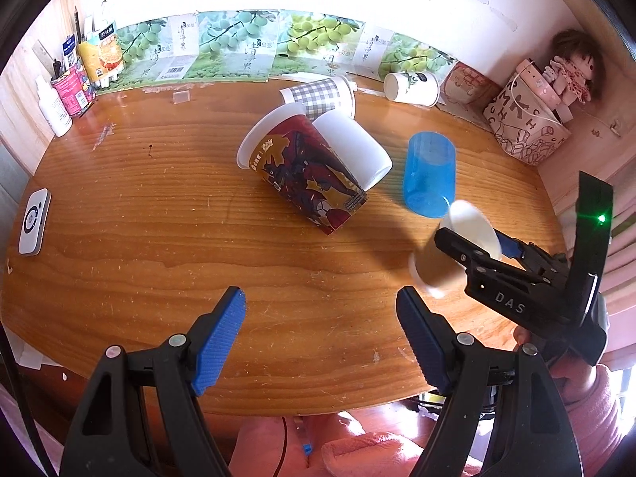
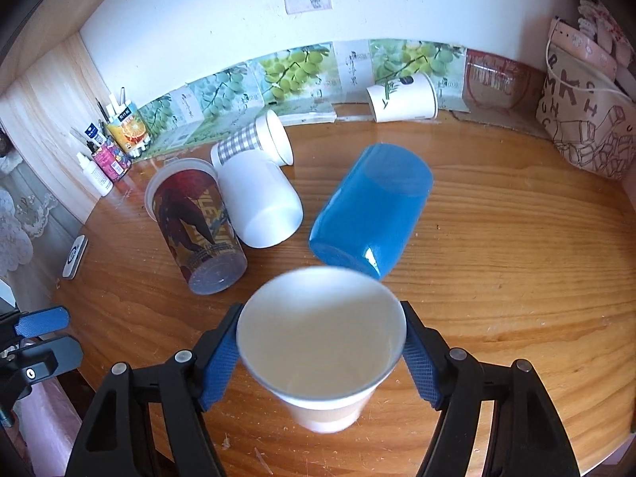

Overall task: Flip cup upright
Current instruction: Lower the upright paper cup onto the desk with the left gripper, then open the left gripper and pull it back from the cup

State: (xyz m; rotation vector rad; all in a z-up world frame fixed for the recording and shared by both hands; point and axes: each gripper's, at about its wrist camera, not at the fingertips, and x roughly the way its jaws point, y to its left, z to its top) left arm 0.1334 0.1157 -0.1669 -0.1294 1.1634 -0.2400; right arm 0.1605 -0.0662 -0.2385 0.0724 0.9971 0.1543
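My right gripper (image 2: 322, 361) is shut on a white paper cup (image 2: 322, 342), its blue pads on both sides, mouth facing up and away. The cup is blurred. In the left wrist view the same cup (image 1: 457, 250) is held tilted above the table at the right by the right gripper (image 1: 473, 246). My left gripper (image 1: 318, 342) is open and empty above the table's near edge. A blue cup (image 2: 369, 206) lies on its side just beyond the held cup; it also shows in the left wrist view (image 1: 429, 175).
On the wooden table (image 1: 159, 238) lie a red printed cup (image 1: 306, 175), a white cup (image 1: 353, 151), a checked cup (image 1: 318, 97) and a leaf-print paper cup (image 1: 411, 87). A white device (image 1: 33, 220) lies at the left. A patterned bag (image 1: 524, 131) stands at the right.
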